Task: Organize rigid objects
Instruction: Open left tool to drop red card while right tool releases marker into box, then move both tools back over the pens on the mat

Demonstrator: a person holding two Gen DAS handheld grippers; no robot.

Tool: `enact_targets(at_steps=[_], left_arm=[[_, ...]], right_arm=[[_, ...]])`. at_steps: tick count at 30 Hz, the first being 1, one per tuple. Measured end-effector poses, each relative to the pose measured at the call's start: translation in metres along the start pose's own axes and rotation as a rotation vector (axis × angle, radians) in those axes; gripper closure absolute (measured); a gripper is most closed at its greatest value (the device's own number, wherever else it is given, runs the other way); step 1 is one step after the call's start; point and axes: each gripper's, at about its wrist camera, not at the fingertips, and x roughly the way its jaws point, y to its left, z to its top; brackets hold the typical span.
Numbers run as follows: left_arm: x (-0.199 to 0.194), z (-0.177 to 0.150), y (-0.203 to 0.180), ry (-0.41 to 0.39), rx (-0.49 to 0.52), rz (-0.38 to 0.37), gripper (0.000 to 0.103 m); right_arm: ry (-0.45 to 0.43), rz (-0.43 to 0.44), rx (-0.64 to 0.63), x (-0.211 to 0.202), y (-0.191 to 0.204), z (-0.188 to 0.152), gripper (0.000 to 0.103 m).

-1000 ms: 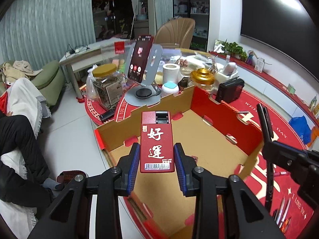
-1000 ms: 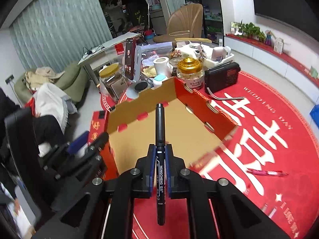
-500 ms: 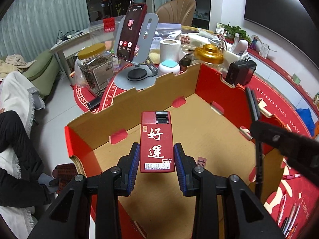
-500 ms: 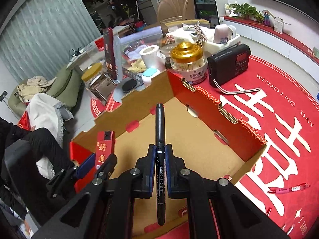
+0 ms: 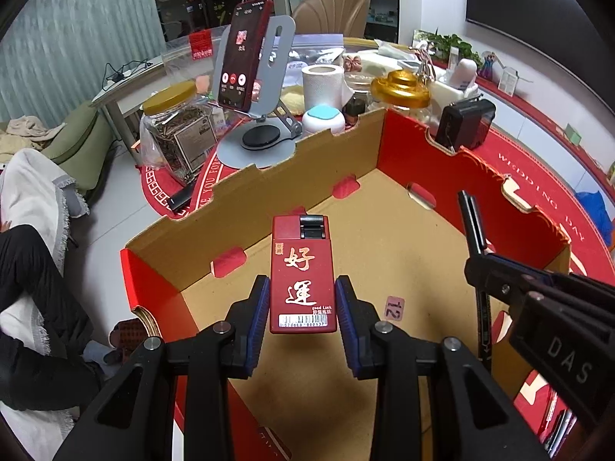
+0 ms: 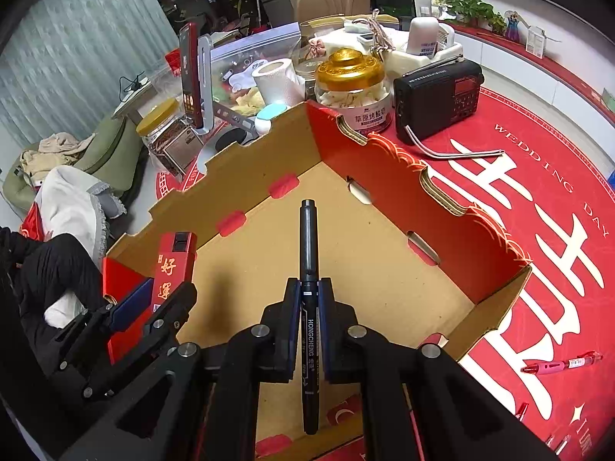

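While both tools hang over the open cardboard box (image 5: pixel 384 253), the left gripper (image 5: pixel 303 309) clamps a red lighter box (image 5: pixel 302 272) with gold characters above the box's left side, near its wall; to its right, the right gripper (image 6: pixel 307 307) is clenched on a black marker pen (image 6: pixel 308 253), pointing toward the far corner

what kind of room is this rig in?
Probably a home living room: a green sofa with laundry, a beige armchair, and a cluttered table under a red wedding cloth with a radio.
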Motion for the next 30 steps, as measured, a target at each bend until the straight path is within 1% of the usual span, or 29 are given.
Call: enact_targets(at_steps=[4,6,7,8,9,10,11,12,13,14,16,18,21,23,25,28,30], left_arm=[[0.005,0.0,-0.002,0.036,0.019,0.004,0.065],[0.006,0.0,-0.003,0.048,0.023,0.024,0.046],[0.007,0.001,-0.003,0.064,0.025,0.025,0.025],[0.007,0.001,-0.004,0.072,0.028,0.036,0.019],[0.006,0.0,-0.004,0.064,0.031,0.039,0.019],[0.004,0.0,-0.004,0.053,0.037,0.047,0.019],[0.0,-0.001,-0.004,0.04,0.042,0.063,0.014],[-0.001,-0.001,-0.003,0.033,0.041,0.067,0.009],[-0.003,0.0,-0.001,0.034,0.033,0.072,0.0],[-0.005,0.0,0.001,0.041,0.026,0.073,0.0],[-0.012,-0.001,0.006,0.044,0.014,0.056,0.0],[-0.028,-0.005,0.009,0.023,0.003,0.017,0.0],[-0.056,-0.021,0.002,0.0,0.025,-0.064,0.0],[-0.07,-0.035,-0.01,-0.007,0.06,-0.103,0.0],[-0.082,-0.052,-0.028,-0.014,0.112,-0.137,0.0],[-0.098,-0.082,-0.06,-0.018,0.206,-0.19,0.0],[-0.104,-0.108,-0.086,-0.019,0.283,-0.219,0.0]], right_arm=[[0.017,-0.006,0.0,0.003,0.0,-0.002,0.093],[0.027,-0.009,-0.007,0.004,0.0,-0.004,0.093],[0.029,-0.013,-0.008,0.004,0.0,-0.004,0.093],[0.032,-0.014,-0.008,0.004,-0.001,-0.005,0.093],[0.033,-0.012,-0.003,0.002,-0.002,-0.005,0.087],[0.035,-0.013,0.0,0.001,-0.003,-0.005,0.058],[0.032,-0.02,0.002,-0.002,-0.003,-0.005,0.037],[0.01,-0.023,-0.002,-0.008,-0.003,-0.006,0.007],[-0.033,-0.02,-0.016,-0.017,-0.002,-0.007,0.004],[-0.062,-0.027,-0.032,-0.025,0.0,-0.007,0.004],[-0.087,-0.051,-0.072,-0.042,0.004,-0.007,0.004],[-0.115,-0.053,-0.104,-0.064,0.004,-0.012,0.004],[-0.148,-0.092,-0.119,-0.097,-0.009,-0.034,0.004],[-0.133,-0.122,-0.085,-0.113,-0.028,-0.056,0.004],[-0.097,-0.146,-0.005,-0.126,-0.054,-0.082,0.004],[-0.051,-0.135,0.145,-0.148,-0.094,-0.128,0.004],[-0.039,-0.136,0.222,-0.162,-0.116,-0.158,0.004]])
